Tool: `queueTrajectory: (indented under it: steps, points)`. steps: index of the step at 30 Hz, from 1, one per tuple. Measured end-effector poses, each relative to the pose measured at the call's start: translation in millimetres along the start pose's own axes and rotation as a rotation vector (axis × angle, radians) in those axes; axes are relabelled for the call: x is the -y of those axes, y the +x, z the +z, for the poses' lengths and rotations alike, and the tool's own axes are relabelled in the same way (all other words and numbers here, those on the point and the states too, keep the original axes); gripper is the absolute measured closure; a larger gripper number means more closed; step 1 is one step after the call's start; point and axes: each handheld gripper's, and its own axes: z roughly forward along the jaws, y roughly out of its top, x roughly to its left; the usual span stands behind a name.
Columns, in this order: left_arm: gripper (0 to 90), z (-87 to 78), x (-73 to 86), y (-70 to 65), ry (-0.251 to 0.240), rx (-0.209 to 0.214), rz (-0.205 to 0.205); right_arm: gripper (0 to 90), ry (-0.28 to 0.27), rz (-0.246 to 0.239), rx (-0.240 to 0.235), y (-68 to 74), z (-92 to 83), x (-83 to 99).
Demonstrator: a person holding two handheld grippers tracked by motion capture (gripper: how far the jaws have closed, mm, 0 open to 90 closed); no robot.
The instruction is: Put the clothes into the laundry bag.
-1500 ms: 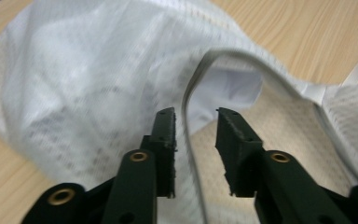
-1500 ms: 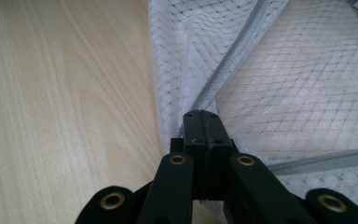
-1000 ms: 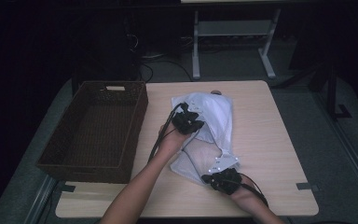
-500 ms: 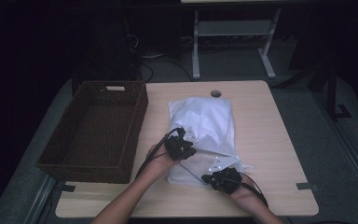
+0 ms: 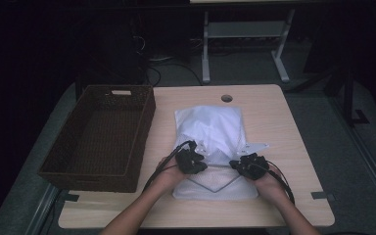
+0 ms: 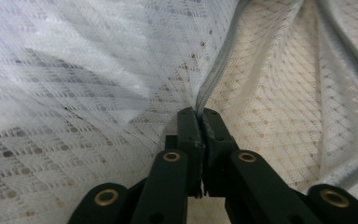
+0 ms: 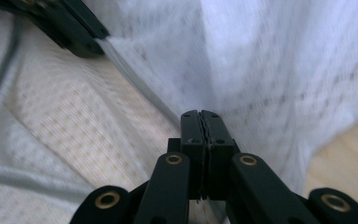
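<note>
Jaws of the left gripper [image 5: 192, 160] pinch the white mesh garment's [image 5: 210, 129] grey seam; the right gripper [image 5: 248, 165] clamps its fabric; no writing is legible.

One mesh garment [image 5: 210, 147], one wicker basket [image 5: 98, 142], one table [image 5: 284, 127], two grippers: left gripper [image 5: 192, 161], right gripper [image 5: 248, 165].

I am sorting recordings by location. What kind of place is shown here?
Probably a lab or workshop set up for recording, not a home. A plain wooden table stands on grey floor in a dark room, cables lie behind it near a metal frame, and a basket and mesh bag are laid out.
</note>
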Motion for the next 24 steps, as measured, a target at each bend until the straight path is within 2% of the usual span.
queueTrajectory:
  steps: [4, 6, 8, 11, 16, 20, 22, 24]
  points:
    - [76.1, -1.8, 2.2, 0.0, -0.033, 0.024, -0.034, 83.7, -0.016, 0.003, -0.012, -2.4, 0.0, 3.3]
    - [69.8, -3.8, 4.3, -0.3, -0.062, 0.044, -0.062, 77.1, -0.027, 0.008, -0.028, -1.8, -2.5, 3.7]
    - [61.0, -7.4, 6.3, -0.8, -0.071, 0.064, -0.084, 67.4, -0.043, 0.023, -0.042, -2.4, -6.4, 3.9]
    - [51.9, -15.7, 10.3, -1.9, -0.086, 0.062, -0.106, 57.6, -0.075, 0.044, -0.075, -5.4, -12.4, 4.3]
    - [37.8, -32.7, 17.5, -2.2, -0.142, 0.065, -0.145, 43.9, -0.078, 0.055, -0.125, -10.5, -18.6, 5.9]
    - [27.7, -43.9, 26.2, -4.4, -0.185, 0.049, -0.165, 37.7, -0.096, 0.051, -0.123, -12.3, -24.4, 8.9]
    - [23.8, -48.3, 29.6, -5.2, -0.184, 0.039, -0.166, 34.6, -0.102, 0.047, -0.12, -13.0, -27.7, 9.9]
    - [23.0, -52.3, 34.3, -6.3, -0.201, 0.036, -0.173, 31.3, -0.106, 0.044, -0.114, -14.2, -31.1, 10.9]
